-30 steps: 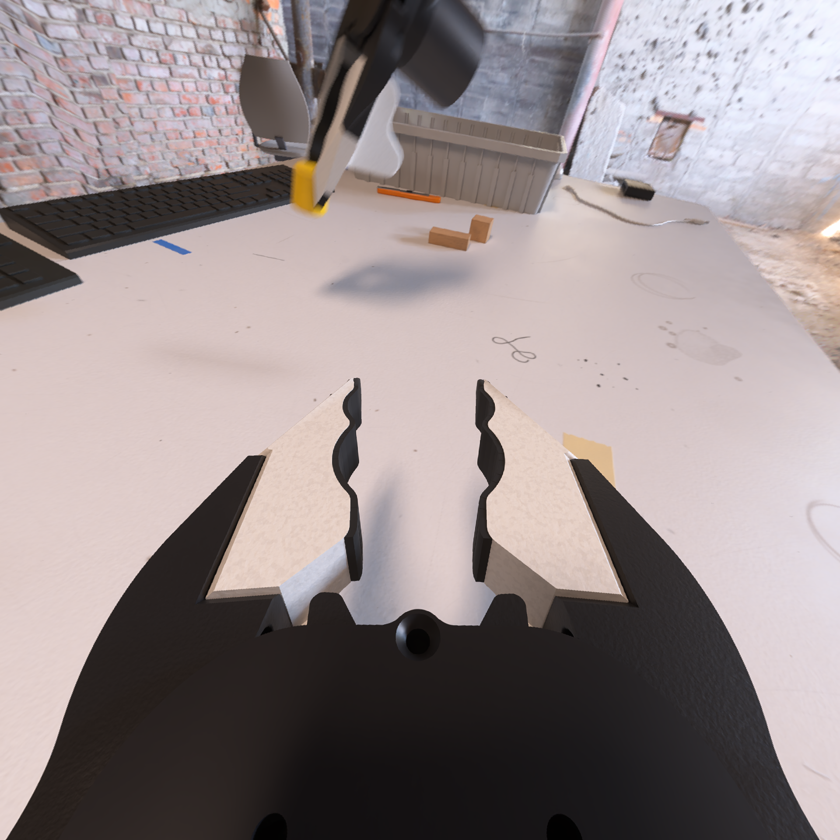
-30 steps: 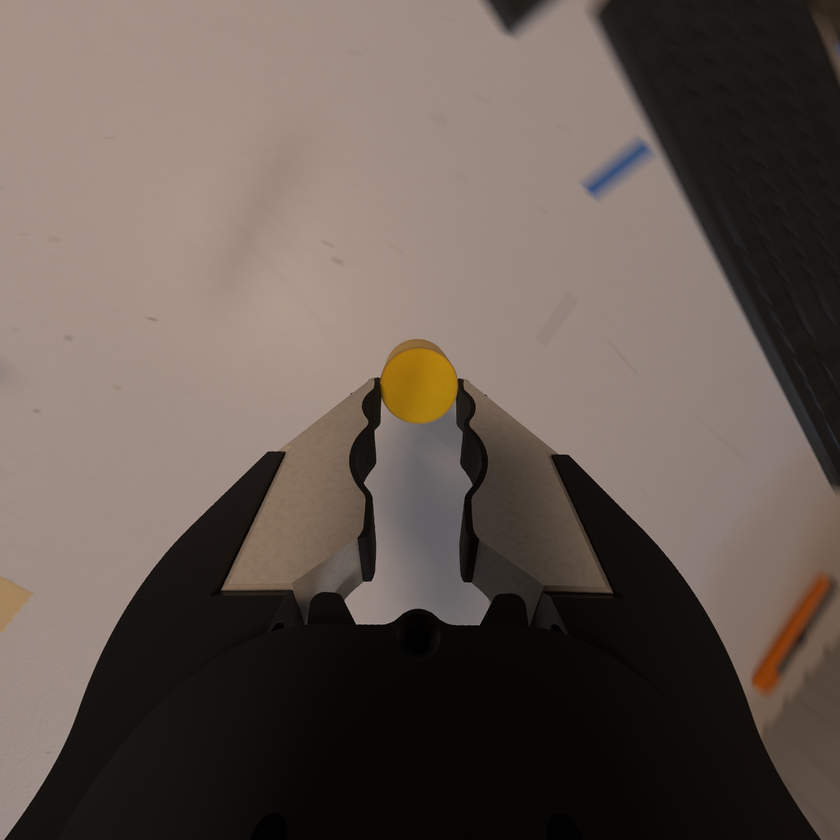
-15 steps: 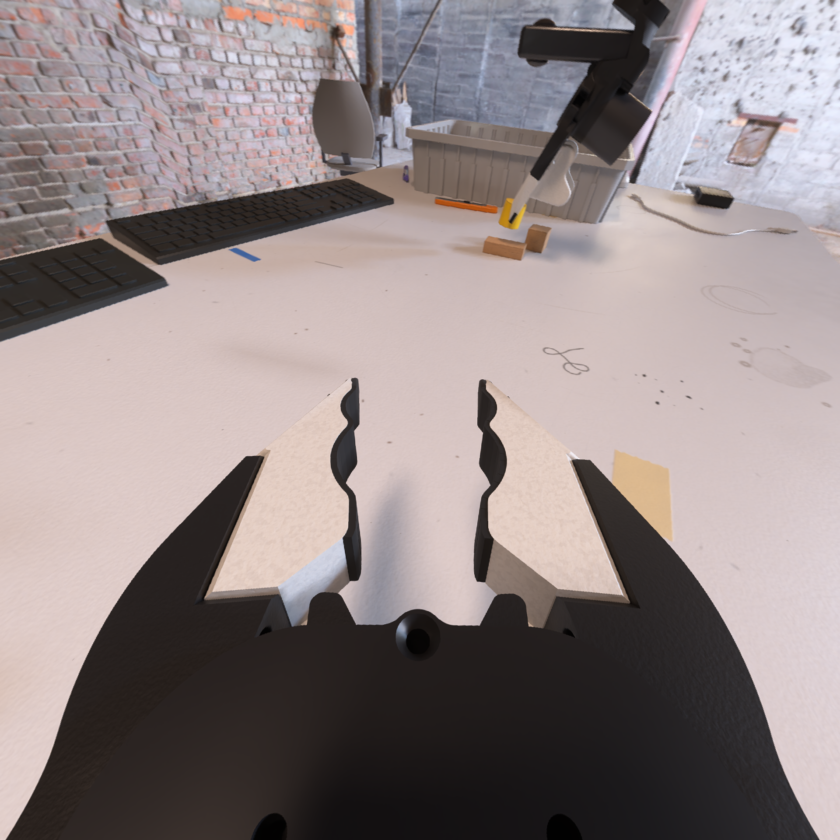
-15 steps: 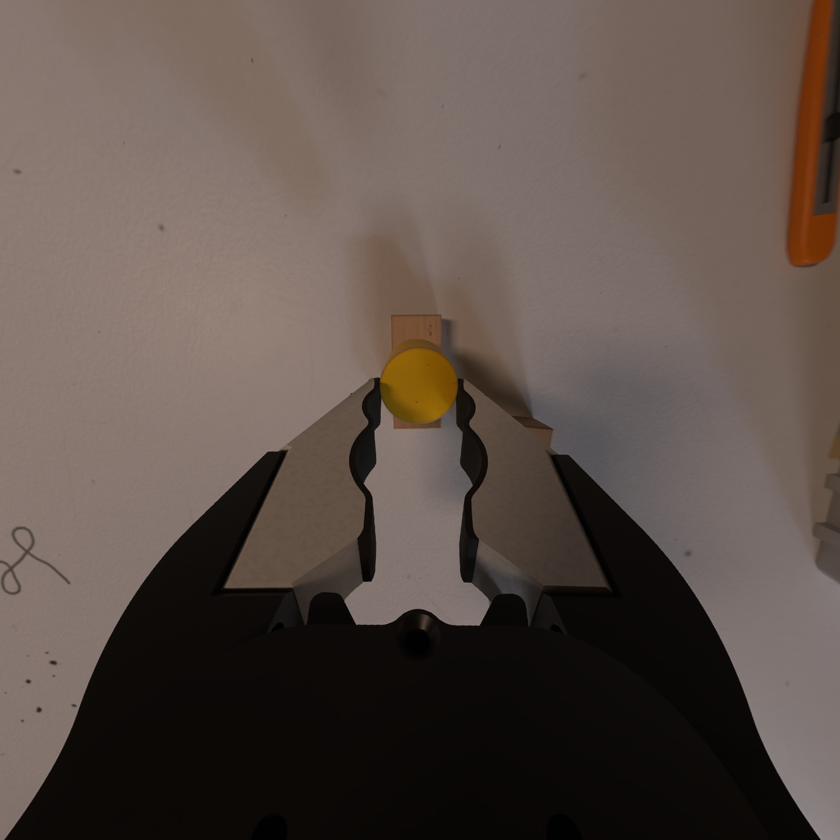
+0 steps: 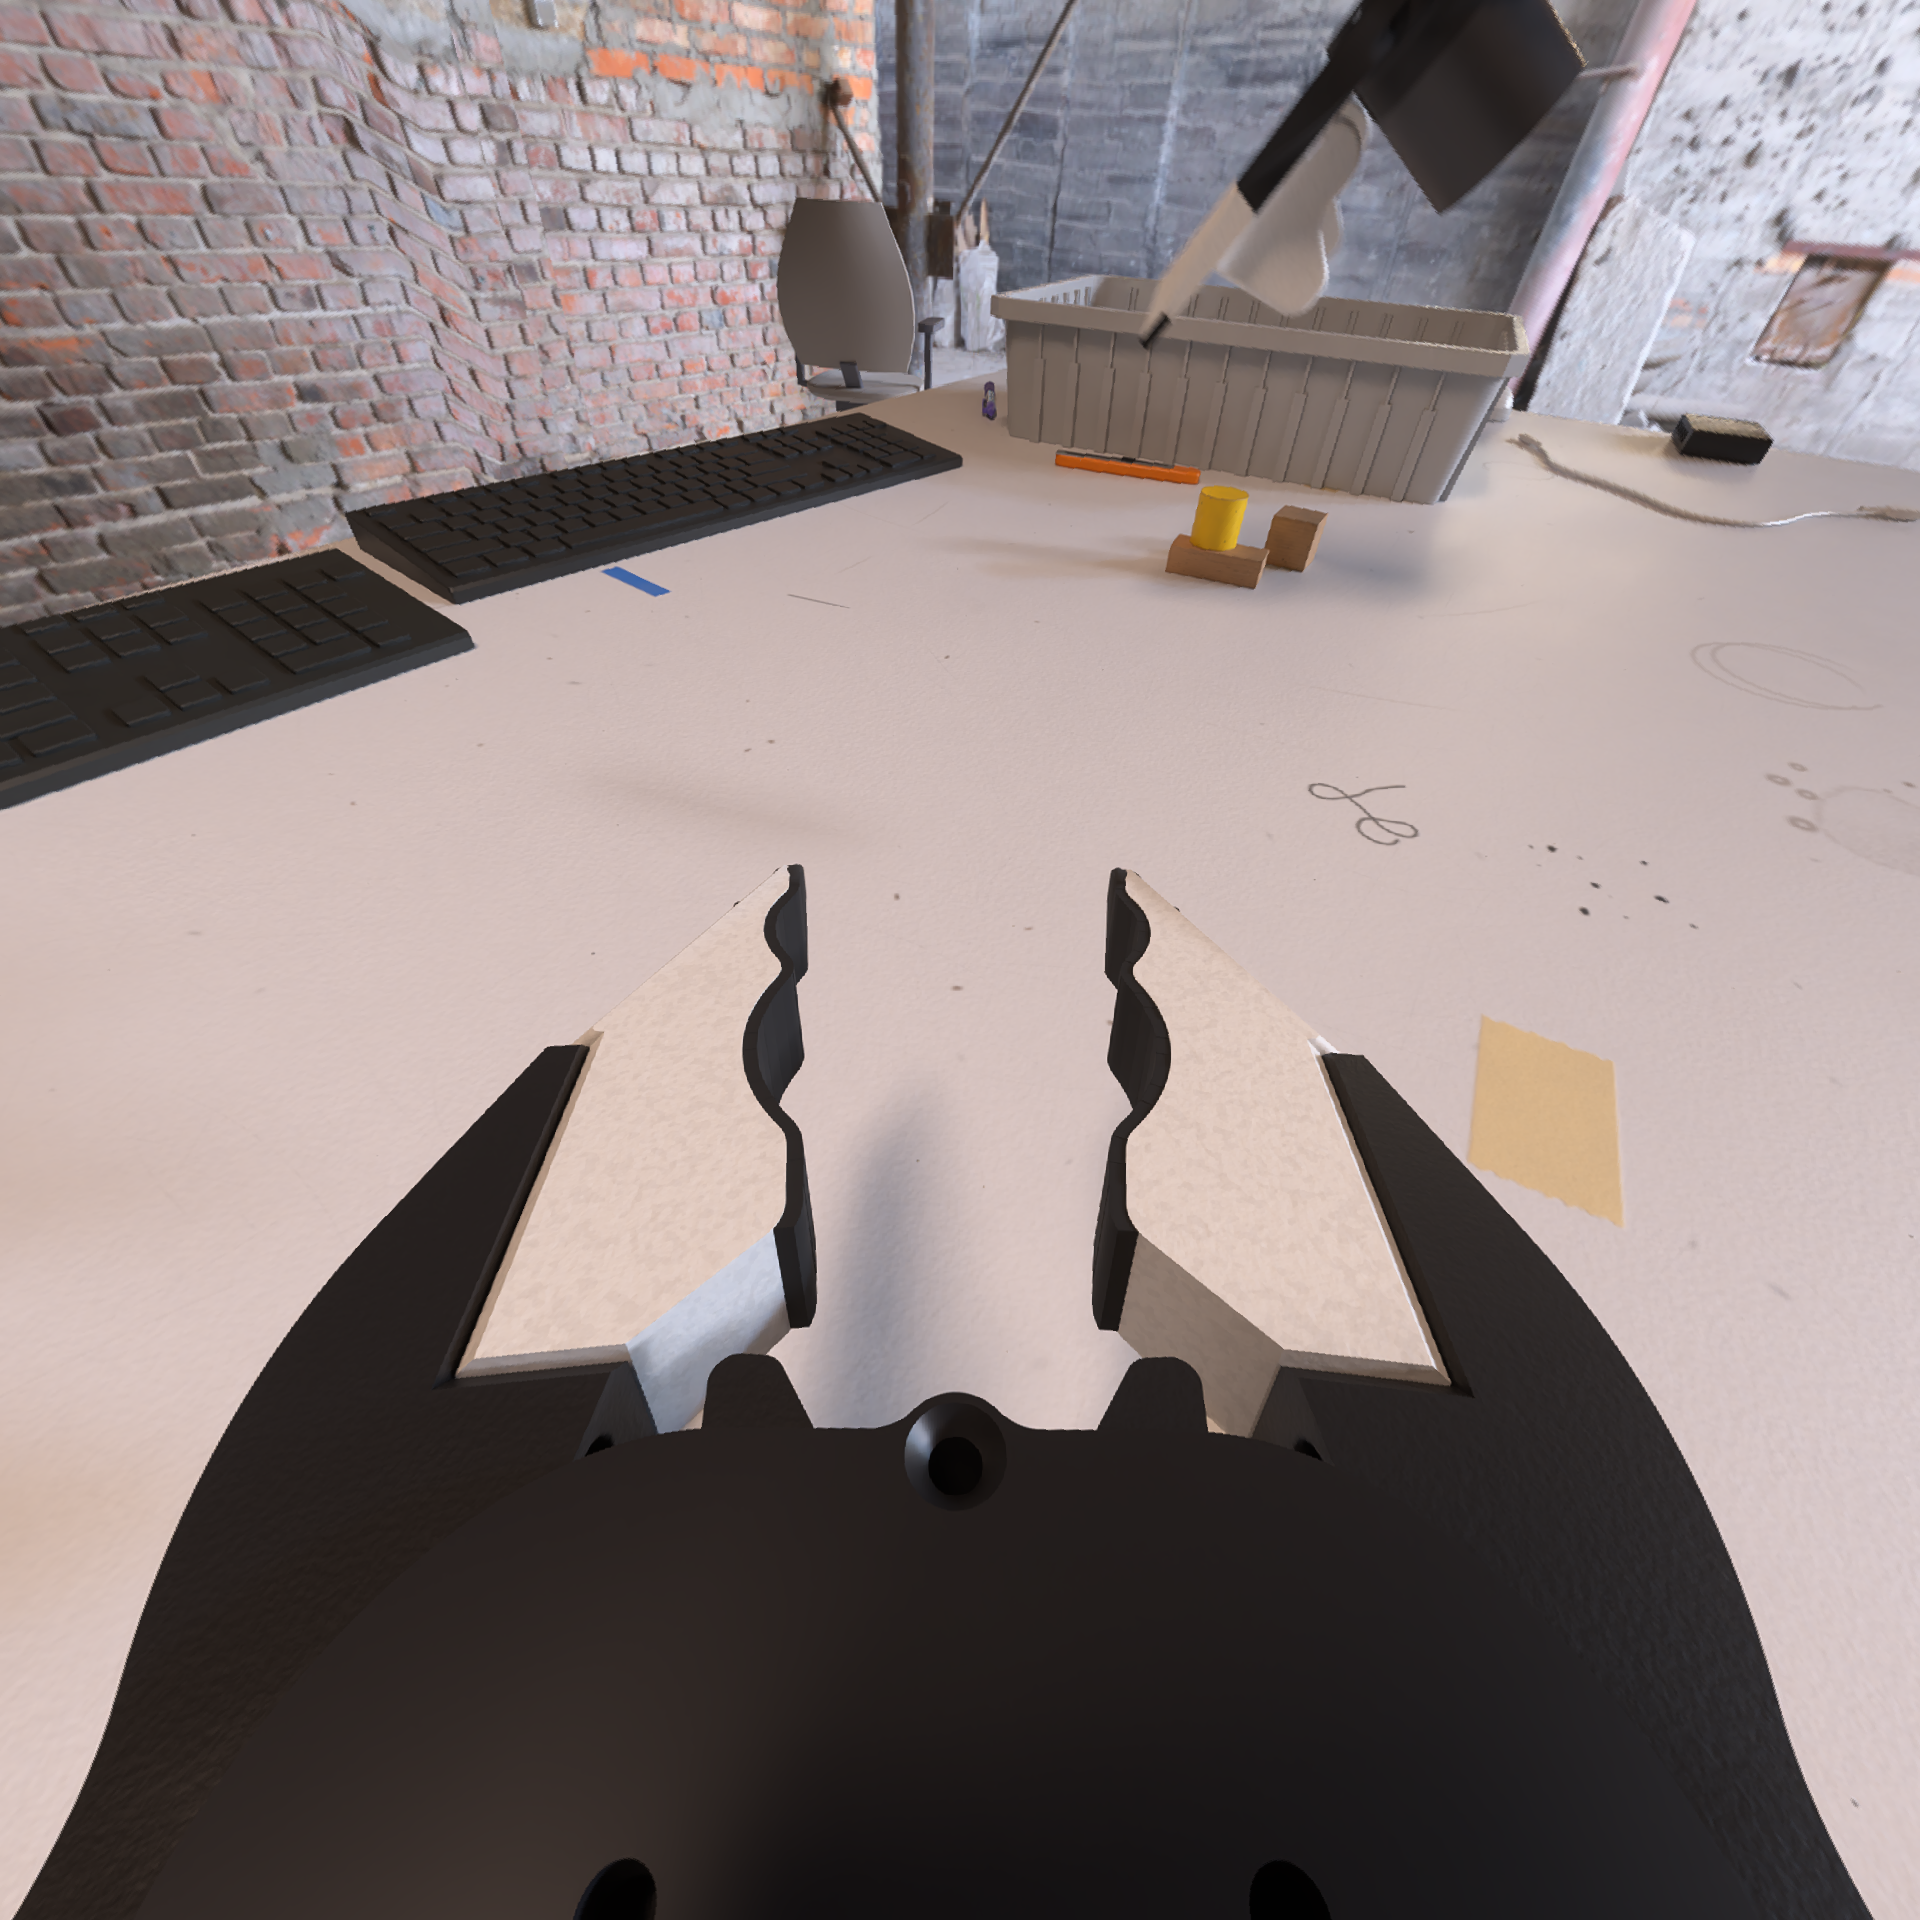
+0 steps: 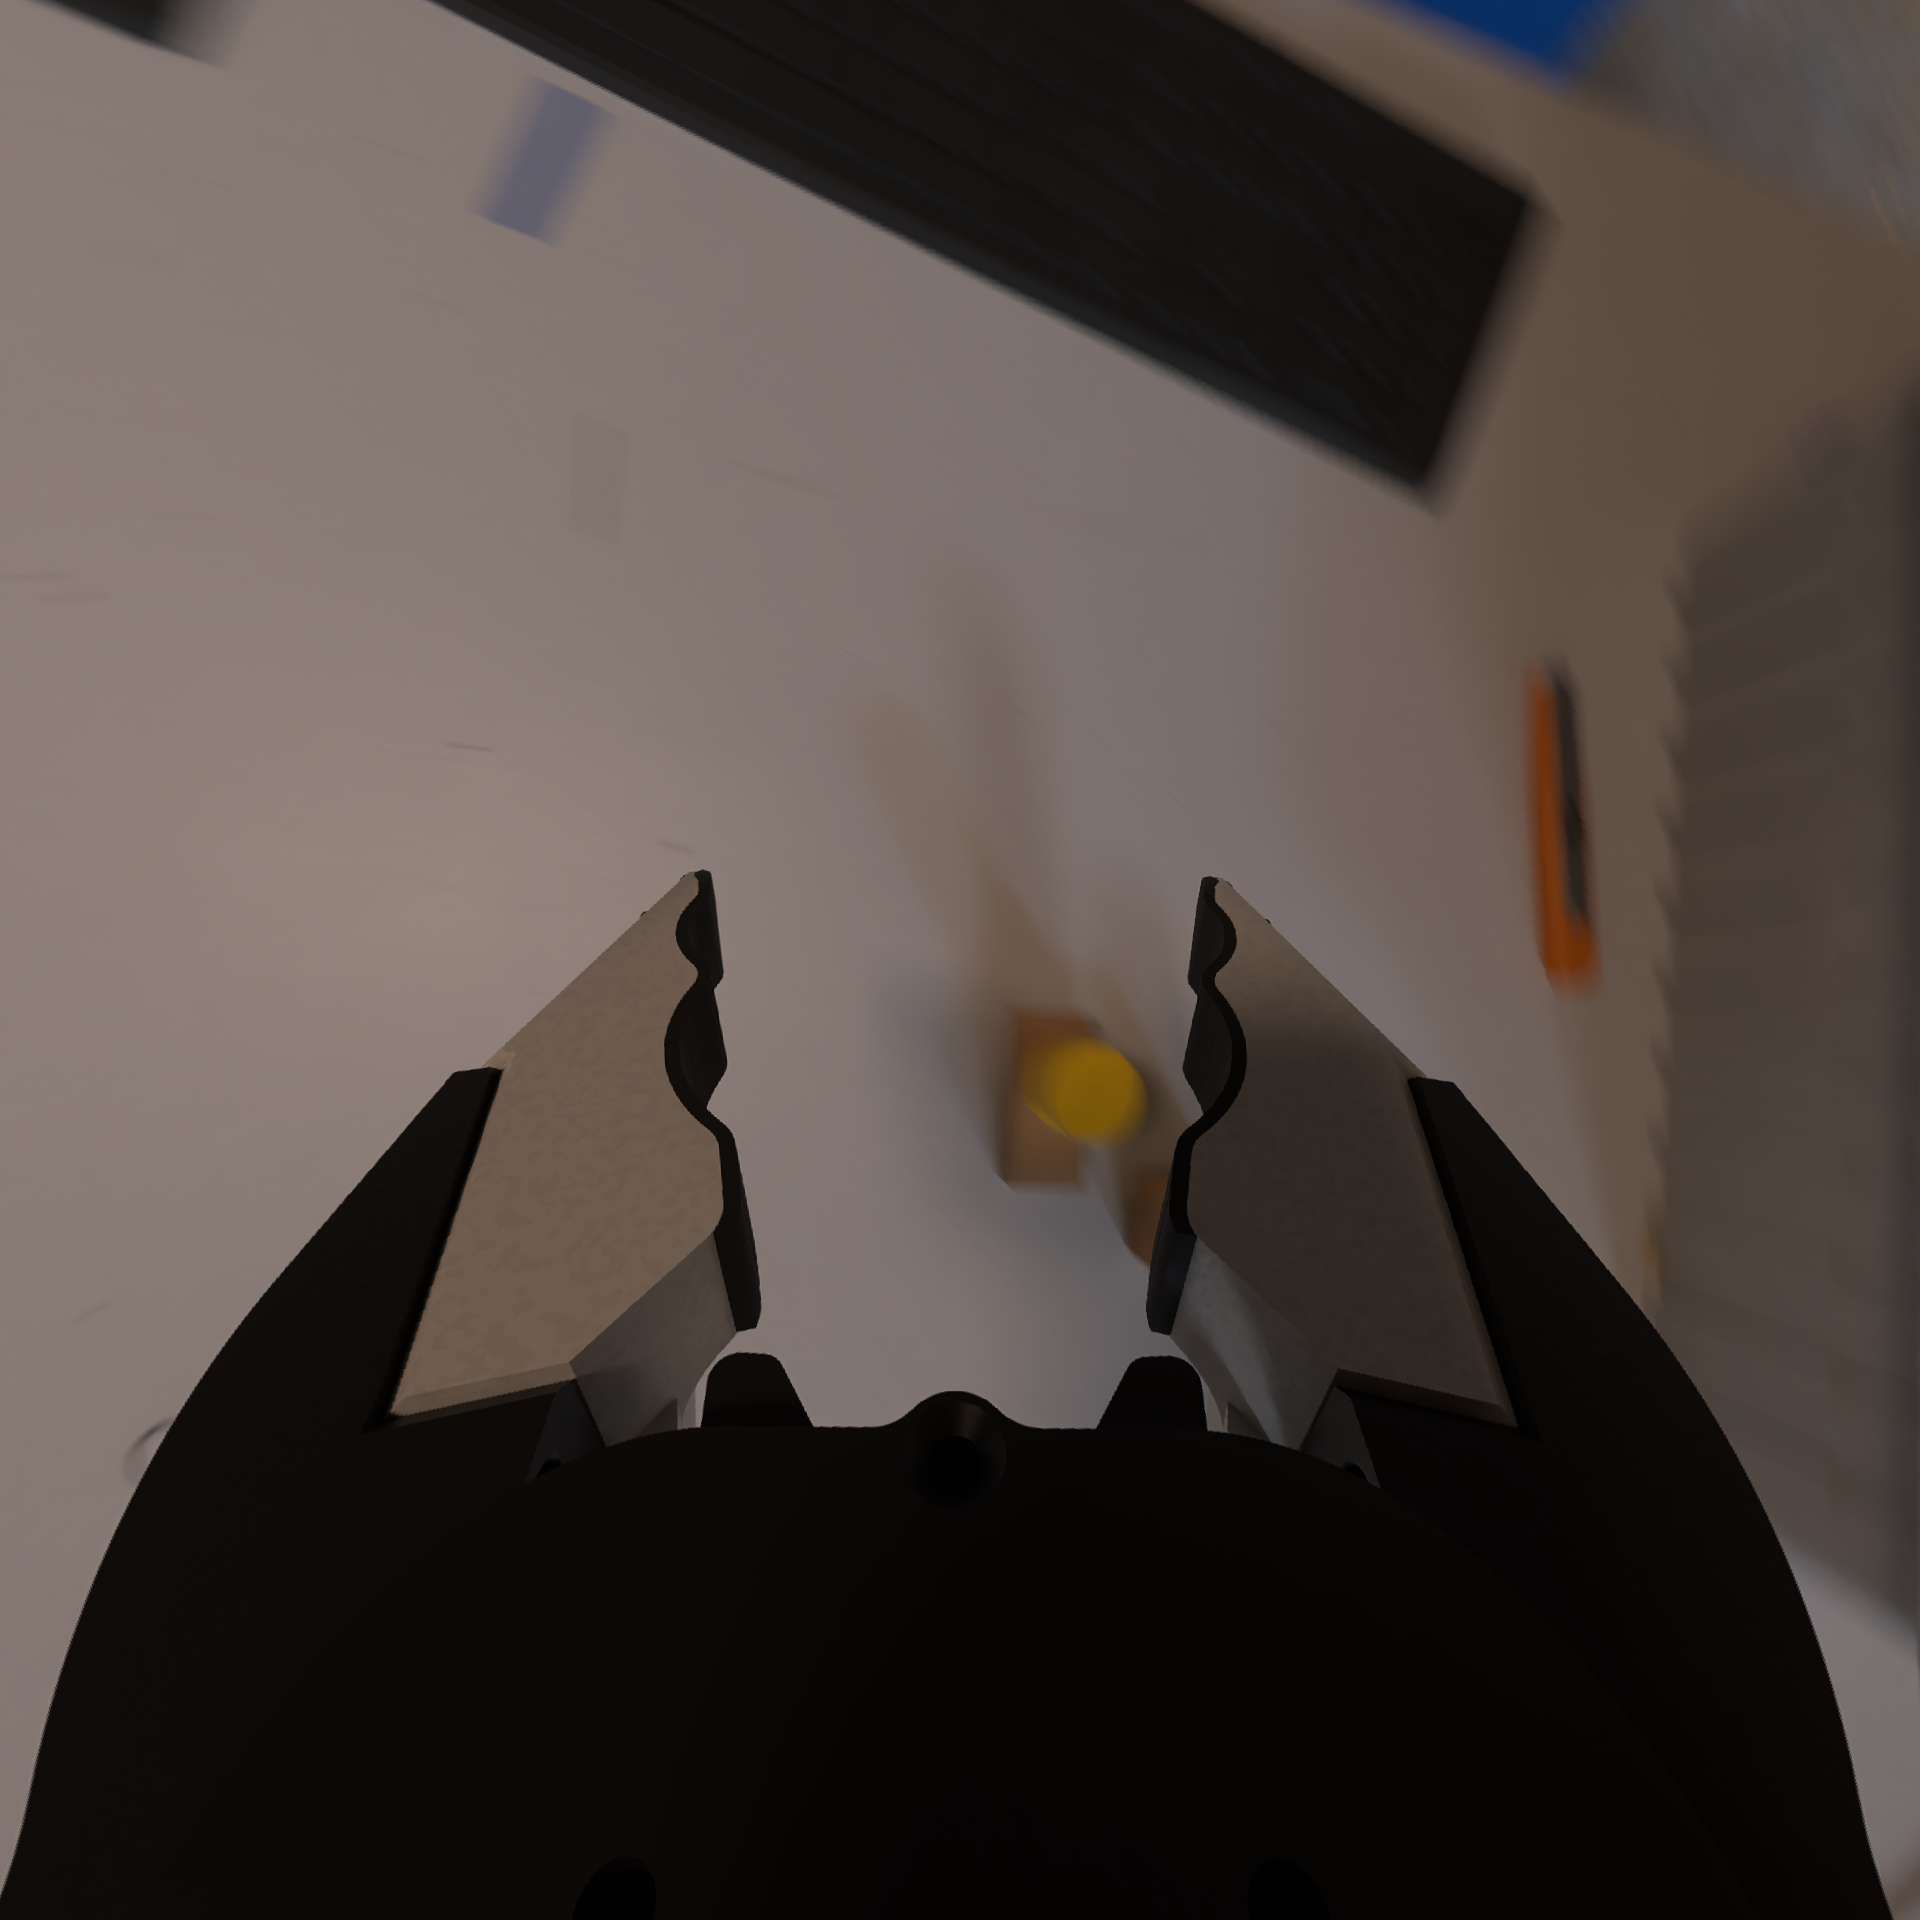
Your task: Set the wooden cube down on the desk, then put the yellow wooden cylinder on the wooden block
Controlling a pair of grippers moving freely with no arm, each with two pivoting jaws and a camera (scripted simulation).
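Observation:
The yellow wooden cylinder (image 5: 1219, 517) stands upright on the flat wooden block (image 5: 1216, 562) far across the desk. The wooden cube (image 5: 1296, 536) rests on the desk just right of the block. My left gripper (image 5: 954, 883) is open and empty, low over the near desk. My right gripper (image 6: 954, 896) is open and empty, high above the stack and looking down. In the blurred right wrist view the cylinder (image 6: 1083, 1091) sits on the block (image 6: 1031, 1122), with the cube (image 6: 1148, 1203) partly behind the right finger. The right gripper also shows in the left wrist view (image 5: 1174, 312), above the bin.
Two black keyboards (image 5: 644, 499) (image 5: 197, 655) lie along the left side. A grey bin (image 5: 1257, 400) stands at the back with an orange tool (image 5: 1127, 468) in front of it. A tan tape patch (image 5: 1546, 1117) lies by my left gripper. A cord (image 5: 1662, 504) runs at the far right.
My right gripper has opened, let go of the yellow cylinder on the block, and risen away above it. My left gripper has stayed open and its view has shifted slightly.

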